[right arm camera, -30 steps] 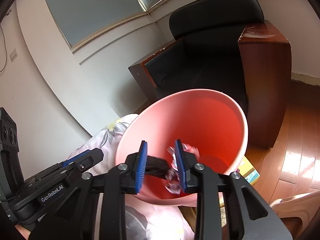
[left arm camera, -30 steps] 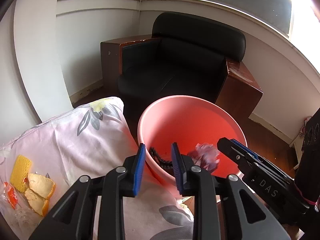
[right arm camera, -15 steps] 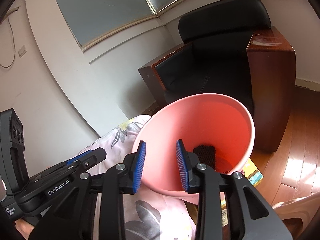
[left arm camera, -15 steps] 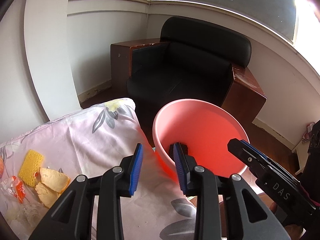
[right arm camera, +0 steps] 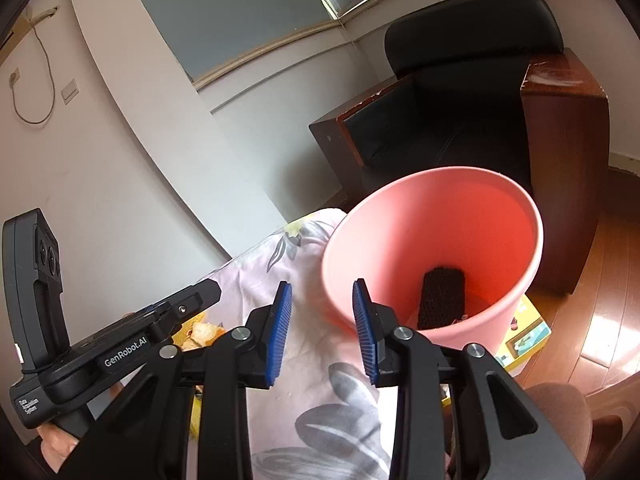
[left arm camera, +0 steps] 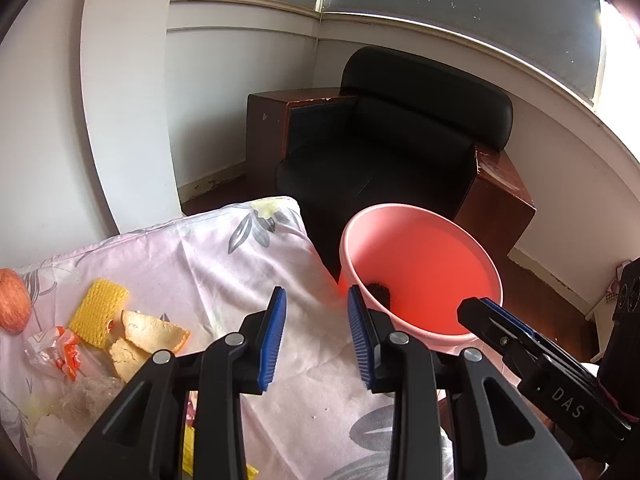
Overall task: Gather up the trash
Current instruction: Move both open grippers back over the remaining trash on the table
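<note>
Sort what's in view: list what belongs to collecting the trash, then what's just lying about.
Belongs to the job:
- pink bin, with a black mesh piece inside
- yellow mesh piece
- peel scraps
- torn wrapper
- left tongs and right tongs, both open and empty

Just lying about:
- black armchair
- floral cloth
- orange fruit, apparently whole

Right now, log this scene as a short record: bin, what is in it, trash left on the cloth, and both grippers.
bin: pink bin, upright beside the floral cloth
bin contents: black mesh piece at the bottom; anything else hidden
trash on cloth: yellow sponge, peel pieces, orange-and-clear wrapper, clear plastic
other: orange fruit at cloth's left edge
left gripper: jaws open, empty, above the cloth
right gripper: jaws open, empty, near the bin rim
</note>
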{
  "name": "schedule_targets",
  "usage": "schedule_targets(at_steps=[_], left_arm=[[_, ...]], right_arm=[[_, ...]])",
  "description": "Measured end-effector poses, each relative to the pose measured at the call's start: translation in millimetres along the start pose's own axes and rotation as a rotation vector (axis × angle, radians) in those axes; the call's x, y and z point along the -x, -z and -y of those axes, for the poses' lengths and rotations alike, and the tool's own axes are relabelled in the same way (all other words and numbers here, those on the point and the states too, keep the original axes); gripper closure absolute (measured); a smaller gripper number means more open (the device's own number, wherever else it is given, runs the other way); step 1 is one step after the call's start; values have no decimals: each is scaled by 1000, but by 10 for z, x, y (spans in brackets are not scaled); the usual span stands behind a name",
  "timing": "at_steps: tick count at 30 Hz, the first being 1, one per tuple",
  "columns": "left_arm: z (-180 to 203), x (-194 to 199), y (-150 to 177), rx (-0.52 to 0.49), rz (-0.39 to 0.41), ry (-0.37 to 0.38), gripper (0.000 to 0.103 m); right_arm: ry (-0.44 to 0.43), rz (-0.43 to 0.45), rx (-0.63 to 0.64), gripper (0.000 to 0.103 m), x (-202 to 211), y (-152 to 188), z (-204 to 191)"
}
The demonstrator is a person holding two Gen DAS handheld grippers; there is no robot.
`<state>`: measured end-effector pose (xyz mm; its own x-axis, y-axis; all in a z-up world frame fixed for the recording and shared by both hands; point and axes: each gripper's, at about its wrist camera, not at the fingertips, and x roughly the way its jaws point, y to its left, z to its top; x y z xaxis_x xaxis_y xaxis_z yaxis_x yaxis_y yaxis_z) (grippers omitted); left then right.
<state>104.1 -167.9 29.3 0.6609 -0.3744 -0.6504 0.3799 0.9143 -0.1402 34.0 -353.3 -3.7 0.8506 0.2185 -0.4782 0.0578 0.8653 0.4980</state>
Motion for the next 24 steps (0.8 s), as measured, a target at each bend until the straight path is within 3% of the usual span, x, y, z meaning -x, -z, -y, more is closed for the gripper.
schedule_targets(at_steps=[8,19,24], left_arm=[[-211,255,218,51,-12,-12,72],[-345,558,651,61,-30,-69,72],[-440,732,738,99,0,-96,72]], right_arm=[[-75,-71,-11,71,55,184,-207],[-63,-104,116,71,146,473,-572],[-65,-87,147,71,239,540,-695]])
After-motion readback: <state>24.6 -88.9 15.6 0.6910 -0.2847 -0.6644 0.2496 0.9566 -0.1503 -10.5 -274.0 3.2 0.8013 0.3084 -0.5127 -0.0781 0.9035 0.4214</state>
